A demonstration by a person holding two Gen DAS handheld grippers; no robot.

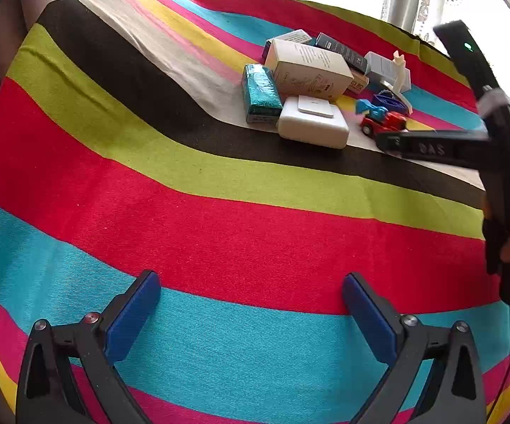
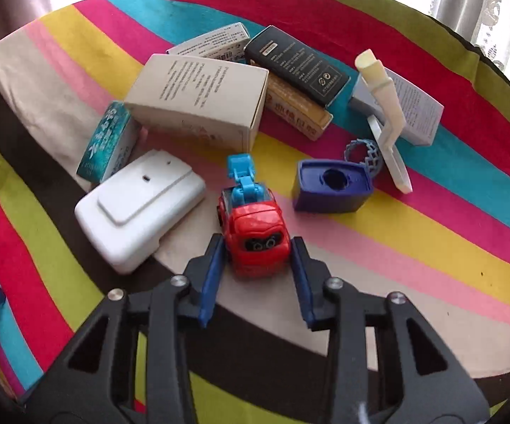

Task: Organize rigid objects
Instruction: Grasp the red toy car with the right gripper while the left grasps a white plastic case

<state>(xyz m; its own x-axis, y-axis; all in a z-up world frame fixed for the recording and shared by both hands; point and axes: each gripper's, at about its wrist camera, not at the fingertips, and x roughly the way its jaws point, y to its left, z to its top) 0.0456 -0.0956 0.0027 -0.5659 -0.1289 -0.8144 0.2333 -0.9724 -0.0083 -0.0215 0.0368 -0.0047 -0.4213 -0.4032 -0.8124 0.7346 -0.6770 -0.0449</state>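
Note:
A red toy truck (image 2: 255, 236) with a blue top stands on the striped cloth. My right gripper (image 2: 258, 247) has its blue pads on either side of the truck's cab, close to it, with small gaps showing. In the left wrist view the truck (image 1: 384, 123) sits at the far right, with the right gripper (image 1: 431, 148) reaching it. My left gripper (image 1: 251, 300) is open and empty, low over the cloth's near side. A pile lies behind the truck: a white flat box (image 2: 138, 208), a beige carton (image 2: 198, 102), a teal pack (image 2: 105, 143), a black box (image 2: 297, 67).
A blue plastic block with a hole (image 2: 332, 187), a blue ring (image 2: 362, 155), a cream plastic stand (image 2: 385, 106) and a grey-white box (image 2: 414, 106) lie to the truck's right. A striped cloth (image 1: 219, 229) covers the table. A curtain and bright window are behind.

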